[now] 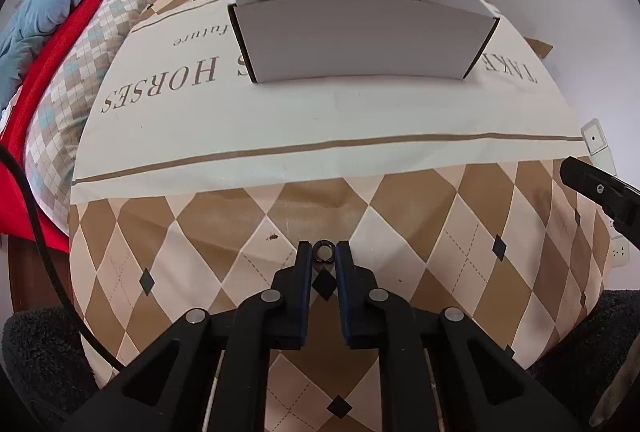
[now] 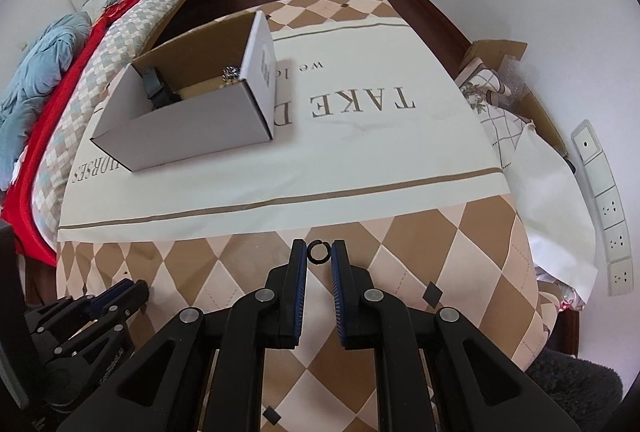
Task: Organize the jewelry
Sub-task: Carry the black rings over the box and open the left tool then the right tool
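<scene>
My left gripper [image 1: 323, 252] is shut on a small dark ring [image 1: 323, 251], pinched between its fingertips above the checked cloth. My right gripper [image 2: 319, 251] is shut on a second thin black ring [image 2: 319, 252], held the same way. An open white cardboard box [image 1: 360, 44] stands on the cloth further back; it also shows in the right wrist view [image 2: 192, 128]. Inside it lie a black strap-like piece [image 2: 158, 88] and a sparkly silver piece [image 2: 232, 73]. The left gripper shows low left in the right wrist view [image 2: 120, 296].
A table under a diamond-patterned cloth with printed words [image 1: 280, 128] fills the foreground. A bed with red and blue bedding [image 1: 52, 44] lies to the left. A brown box with patterned cloth [image 2: 500, 80] and wall sockets [image 2: 604, 208] are on the right.
</scene>
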Motion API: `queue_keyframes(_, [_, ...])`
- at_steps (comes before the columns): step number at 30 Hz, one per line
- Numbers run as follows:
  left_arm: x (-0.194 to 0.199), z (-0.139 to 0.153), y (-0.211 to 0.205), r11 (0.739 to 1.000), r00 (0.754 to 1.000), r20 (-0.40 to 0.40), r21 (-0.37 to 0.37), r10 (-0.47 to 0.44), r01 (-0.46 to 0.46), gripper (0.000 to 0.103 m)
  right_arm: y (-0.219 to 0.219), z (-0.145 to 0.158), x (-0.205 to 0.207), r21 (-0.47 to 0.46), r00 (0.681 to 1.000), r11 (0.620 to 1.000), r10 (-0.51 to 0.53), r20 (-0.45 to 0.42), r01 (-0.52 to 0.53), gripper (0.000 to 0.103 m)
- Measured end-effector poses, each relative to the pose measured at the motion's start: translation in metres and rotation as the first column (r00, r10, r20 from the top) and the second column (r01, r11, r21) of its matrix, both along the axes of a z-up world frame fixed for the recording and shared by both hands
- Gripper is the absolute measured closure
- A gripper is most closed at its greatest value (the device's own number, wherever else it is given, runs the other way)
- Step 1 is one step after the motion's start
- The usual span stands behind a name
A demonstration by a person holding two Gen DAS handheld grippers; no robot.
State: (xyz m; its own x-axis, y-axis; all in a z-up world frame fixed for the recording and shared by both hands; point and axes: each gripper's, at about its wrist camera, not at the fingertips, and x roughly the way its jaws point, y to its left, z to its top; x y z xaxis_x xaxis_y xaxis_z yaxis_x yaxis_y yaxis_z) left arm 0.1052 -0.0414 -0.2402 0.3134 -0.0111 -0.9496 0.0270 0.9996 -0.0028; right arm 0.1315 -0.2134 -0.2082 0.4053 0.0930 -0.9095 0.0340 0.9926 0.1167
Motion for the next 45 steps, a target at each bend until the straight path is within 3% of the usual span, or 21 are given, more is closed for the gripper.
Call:
queue_keyframes(5, [0.000,0.008,0.001,1.000,0.999,0.037,0.003,-0.003,0.003,0.096,0.002,0.009,0.000,0.000,1.000,1.000,0.008,0.017,-0.008,0.090])
queue_keyframes(15, [0.005,0.051,0.013,1.000,0.986,0.168,0.023,-0.011,0.007,0.096,0.013,0.037,0.001,0.019,0.996,0.999,0.040,0.079,-0.041,0.090])
queue_keyframes(21, [0.020,0.080,0.041,0.997,0.980,0.197,-0.071,0.017,-0.003,0.096,0.016,0.059,0.010,0.053,0.992,0.997,0.047,0.120,-0.053,0.090])
queue_keyframes(24, [0.022,0.077,0.060,0.988,0.985,0.169,-0.154,0.036,-0.009,0.089,0.016,0.066,0.012,0.060,0.990,0.997,0.046,0.133,-0.054,0.090])
queue_keyframes(26, [0.020,0.065,0.067,0.983,0.990,0.129,-0.182,0.050,-0.026,0.067,0.015,0.066,0.012,0.068,0.990,0.996,0.042,0.133,-0.051,0.090])
queue_keyframes(27, [0.018,0.054,0.068,0.981,0.994,0.102,-0.194,0.043,-0.023,0.061,0.014,0.064,0.012,0.072,0.991,0.996,0.039,0.130,-0.049,0.090])
queue_keyframes(28, [0.016,0.046,0.066,0.981,0.996,0.083,-0.193,0.038,-0.022,0.061,0.014,0.062,0.012,0.075,0.991,0.996,0.037,0.126,-0.046,0.090])
queue_keyframes(30, [0.013,0.029,0.057,0.982,0.999,0.049,-0.188,0.016,-0.007,0.061,0.012,0.056,0.010,0.085,0.993,0.996,0.030,0.112,-0.039,0.090])
queue_keyframes(36, [0.014,-0.009,0.025,0.995,0.997,-0.027,-0.079,-0.066,0.064,0.061,0.006,0.043,0.007,0.093,0.996,0.995,0.021,0.083,-0.028,0.090])
queue_keyframes(40, [0.014,-0.011,0.014,0.995,0.996,0.002,-0.038,-0.091,0.091,0.061,0.002,0.044,0.006,0.092,0.996,0.996,0.014,0.086,-0.022,0.090])
queue_keyframes(41, [0.013,-0.011,0.012,0.995,0.995,0.007,-0.040,-0.096,0.096,0.064,0.001,0.045,0.007,0.093,0.996,0.996,0.010,0.088,-0.018,0.090])
queue_keyframes(42, [0.013,-0.010,0.010,0.994,0.994,0.016,-0.038,-0.105,0.106,0.083,0.000,0.046,0.008,0.093,0.996,0.996,0.008,0.090,-0.016,0.090])
queue_keyframes(43, [0.012,-0.010,0.009,0.993,0.993,0.021,-0.029,-0.115,0.115,0.093,0.000,0.047,0.008,0.094,0.996,0.995,0.006,0.093,-0.015,0.090])
queue_keyframes(45, [0.011,-0.008,0.015,0.992,0.995,0.019,-0.074,-0.102,0.103,0.093,-0.001,0.050,0.009,0.094,0.995,0.995,0.006,0.100,-0.016,0.090])
